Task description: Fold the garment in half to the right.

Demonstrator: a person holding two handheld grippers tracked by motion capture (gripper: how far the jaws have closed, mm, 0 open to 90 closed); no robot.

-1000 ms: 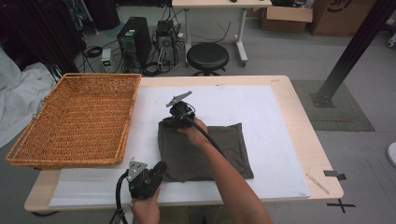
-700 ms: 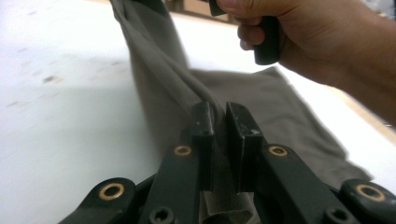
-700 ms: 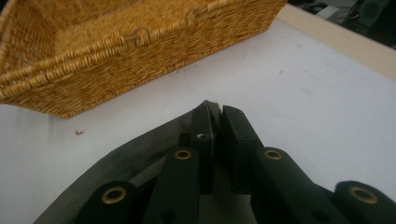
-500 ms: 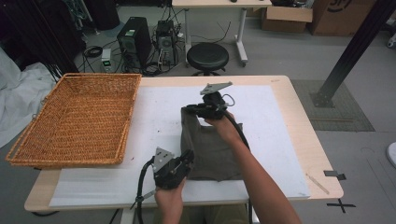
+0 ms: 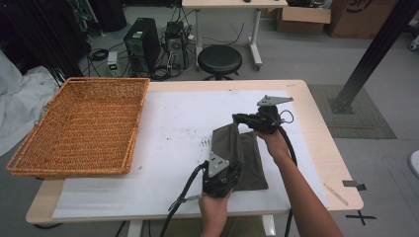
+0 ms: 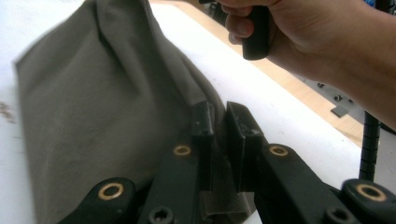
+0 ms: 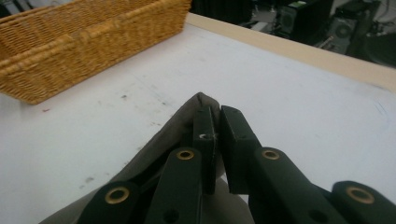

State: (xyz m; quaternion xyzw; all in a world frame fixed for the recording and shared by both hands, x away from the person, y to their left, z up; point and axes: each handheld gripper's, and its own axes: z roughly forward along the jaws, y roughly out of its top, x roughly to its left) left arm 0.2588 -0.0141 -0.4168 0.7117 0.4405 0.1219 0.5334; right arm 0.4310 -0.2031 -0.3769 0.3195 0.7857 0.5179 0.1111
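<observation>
Left tool (image 5: 232,174) and right tool (image 5: 237,118) both clamped, seemingly raised

A cloth (image 5: 236,153) lies on the sheet (image 5: 168,148) that covers the table (image 5: 321,148), right of centre. The basket (image 5: 79,126) sits well apart at the table's left end — partly over the edge. The left gripper (image 5: 228,181) is at the cloth's near end, the right gripper (image 5: 238,118) at its far end — both touching it.

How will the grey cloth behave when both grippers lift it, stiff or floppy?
Probably floppy: the grey cloth sags and creases between the left gripper and the right gripper, each shut on an edge. It seems light, since thin pinches raise it. It looks unlikely to slip, though unheld parts would likely hang and drag on the white sheet.
</observation>
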